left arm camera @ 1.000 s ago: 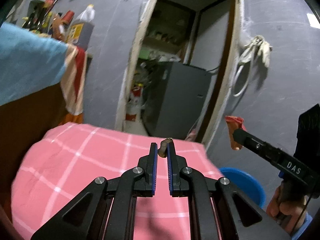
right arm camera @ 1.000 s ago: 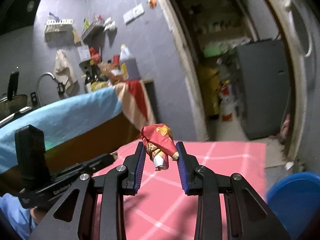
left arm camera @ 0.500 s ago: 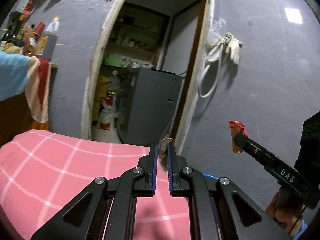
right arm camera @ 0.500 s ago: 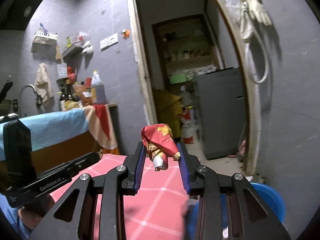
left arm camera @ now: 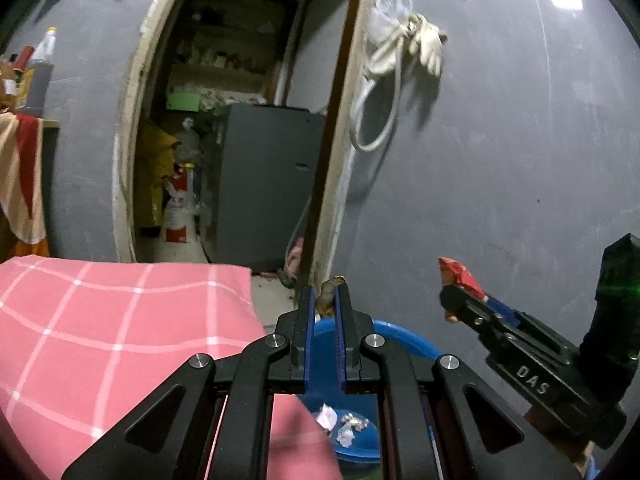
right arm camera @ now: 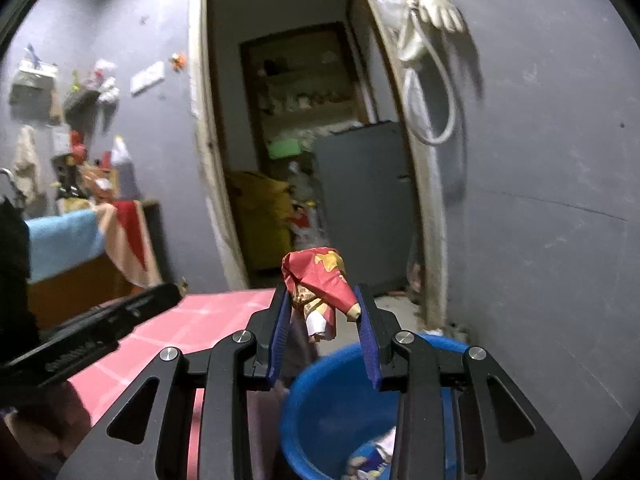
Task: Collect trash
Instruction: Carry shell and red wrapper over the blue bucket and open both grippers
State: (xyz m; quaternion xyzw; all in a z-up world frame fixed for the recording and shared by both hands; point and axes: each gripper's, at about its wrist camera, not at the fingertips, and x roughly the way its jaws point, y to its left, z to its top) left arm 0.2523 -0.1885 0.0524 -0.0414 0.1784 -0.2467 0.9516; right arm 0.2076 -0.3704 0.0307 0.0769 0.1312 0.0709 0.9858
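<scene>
**Both loads hanging over or near the blue bin: the drop depends on what lies below the jaws**

I am holding a red crumpled wrapper [right arm camera: 318, 292] in the right gripper [right arm camera: 322, 308]; its jaws are pinching the wrapper's sides near the tips, and the paper's white tail is dangling downward between them. In the right wrist view, the blue bin [right arm camera: 320, 400] is sitting directly below and slightly ahead of those tips, with some scraps already lying at its bottom.

I am gripping a small brown scrap [left arm camera: 329, 294] in the left gripper [left arm camera: 322, 300], jaws nearly together, the scrap poking up past the tips. In the left wrist view the bin's rim [left arm camera: 404, 336] is showing just under and to the right of the fingers, while the edge of the pink checked tablecloth [left arm camera: 120, 320] is lying below their left side.

Judgement: the right gripper is looking better centred over the bin. The left one is straddling the cloth edge, so I am reckoning it needs a small shift to the right before letting go, or the scrap could land on the cloth.
</scene>
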